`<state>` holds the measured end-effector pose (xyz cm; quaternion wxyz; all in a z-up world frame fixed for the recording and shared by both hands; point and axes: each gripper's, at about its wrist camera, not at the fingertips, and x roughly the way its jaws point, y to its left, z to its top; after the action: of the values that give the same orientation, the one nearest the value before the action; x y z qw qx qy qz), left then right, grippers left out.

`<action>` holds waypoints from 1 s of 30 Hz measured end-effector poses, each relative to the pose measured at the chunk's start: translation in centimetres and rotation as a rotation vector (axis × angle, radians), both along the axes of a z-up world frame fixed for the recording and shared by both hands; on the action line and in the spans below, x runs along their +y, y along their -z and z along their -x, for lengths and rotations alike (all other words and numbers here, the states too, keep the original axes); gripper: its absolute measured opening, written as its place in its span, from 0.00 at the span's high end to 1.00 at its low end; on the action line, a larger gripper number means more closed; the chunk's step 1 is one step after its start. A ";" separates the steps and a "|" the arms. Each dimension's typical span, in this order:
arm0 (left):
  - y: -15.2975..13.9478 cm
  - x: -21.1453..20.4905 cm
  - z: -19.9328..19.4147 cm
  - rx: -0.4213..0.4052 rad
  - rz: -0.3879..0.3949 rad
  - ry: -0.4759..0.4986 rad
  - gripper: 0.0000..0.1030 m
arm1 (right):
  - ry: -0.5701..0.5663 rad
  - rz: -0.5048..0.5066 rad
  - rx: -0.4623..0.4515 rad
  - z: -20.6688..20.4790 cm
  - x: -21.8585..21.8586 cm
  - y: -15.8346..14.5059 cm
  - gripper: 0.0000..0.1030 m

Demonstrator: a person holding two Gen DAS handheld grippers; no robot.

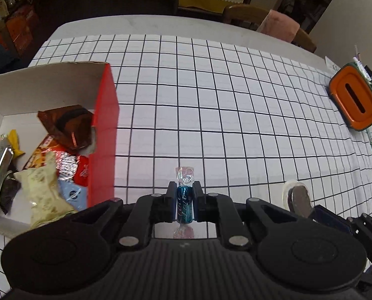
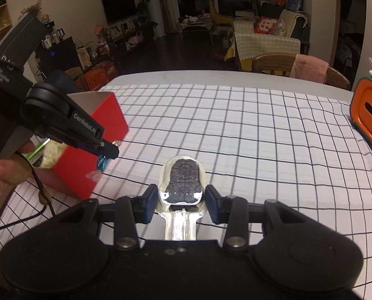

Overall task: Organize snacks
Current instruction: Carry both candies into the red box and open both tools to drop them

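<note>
We hold the candy (image 1: pixel 185 205) clamped in the left gripper (image 1: pixel 185 203) (long axis along the fingers); the box (image 1: pixel 103 135) lies at ten o'clock, nearer this hand, while the right gripper (image 2: pixel 181 203) pinches a cookie (image 2: pixel 183 182).

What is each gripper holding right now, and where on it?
Left gripper: blue twist-wrapped candy, pinched across its middle. Right gripper: clear-packed dark cookie, gripped by its sides at the near end.
</note>
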<state>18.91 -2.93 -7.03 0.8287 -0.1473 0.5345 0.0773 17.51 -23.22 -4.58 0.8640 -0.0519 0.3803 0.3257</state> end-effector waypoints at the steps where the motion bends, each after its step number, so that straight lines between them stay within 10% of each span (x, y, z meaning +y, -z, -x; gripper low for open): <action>1: -0.5 0.4 0.3 -0.007 0.001 0.002 0.88 | -0.004 -0.004 -0.005 0.3 0.4 -0.4 0.61; 30: -4.6 17.1 7.9 -0.073 -0.052 -0.069 0.88 | -0.131 -0.003 -0.085 4.2 18.5 -4.1 0.61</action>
<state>10.96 14.18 -2.41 0.8480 -0.1470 0.4962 0.1143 13.27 -4.69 -0.52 0.8563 -0.0893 0.3385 0.3797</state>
